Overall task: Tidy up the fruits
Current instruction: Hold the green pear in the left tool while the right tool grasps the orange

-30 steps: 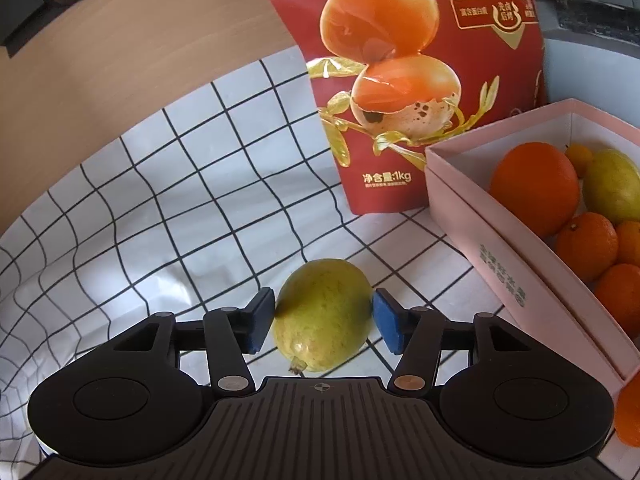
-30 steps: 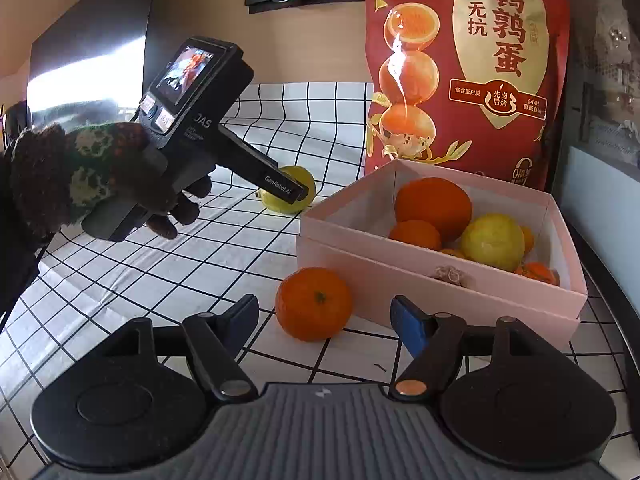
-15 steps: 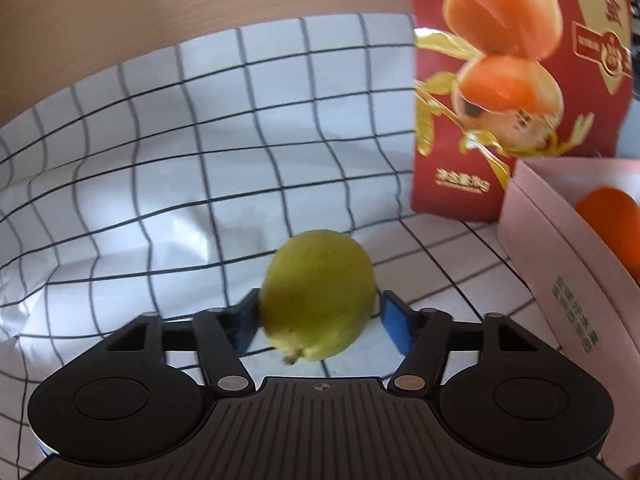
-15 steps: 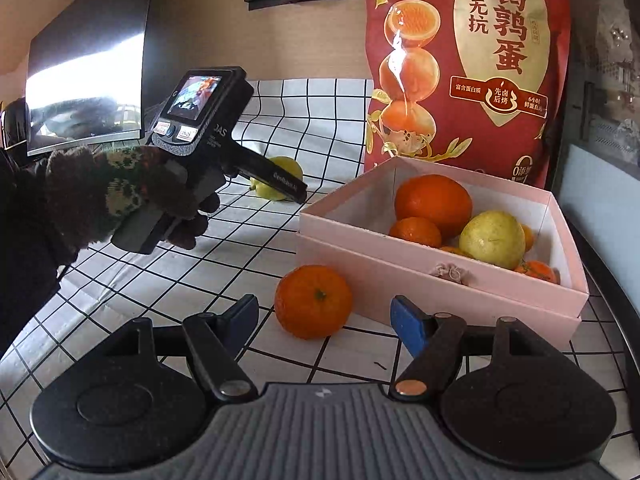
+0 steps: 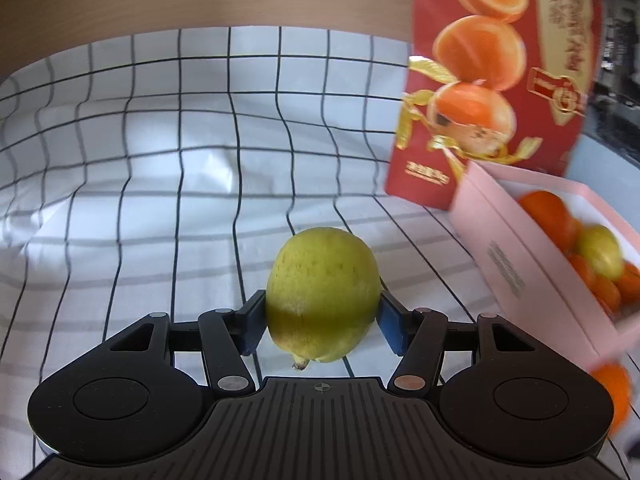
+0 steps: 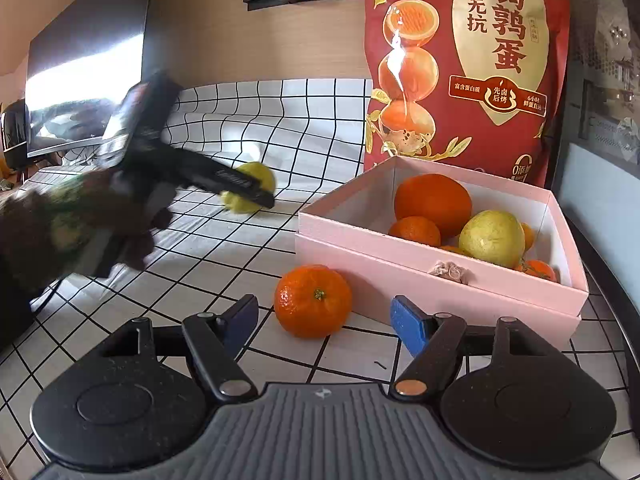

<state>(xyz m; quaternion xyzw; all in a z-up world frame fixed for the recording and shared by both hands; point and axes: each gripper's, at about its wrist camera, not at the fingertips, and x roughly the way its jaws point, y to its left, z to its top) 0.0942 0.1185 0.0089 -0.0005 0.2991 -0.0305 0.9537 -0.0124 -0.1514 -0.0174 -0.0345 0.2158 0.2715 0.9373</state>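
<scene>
Gripping a yellow-green pear-shaped fruit [image 5: 323, 294] between its blue pads, the left gripper [image 5: 322, 320] holds it above the white black-grid cloth [image 5: 160, 200]. A pink cardboard box [image 5: 508, 256] of oranges sits at three o'clock from it, a red snack bag [image 5: 492, 80] at one o'clock. The right gripper [image 6: 324, 320] stands wide and empty over a loose orange tangerine [image 6: 313, 301], which lies on the cloth just beside the box's front wall, at twelve o'clock between the fingers.
</scene>
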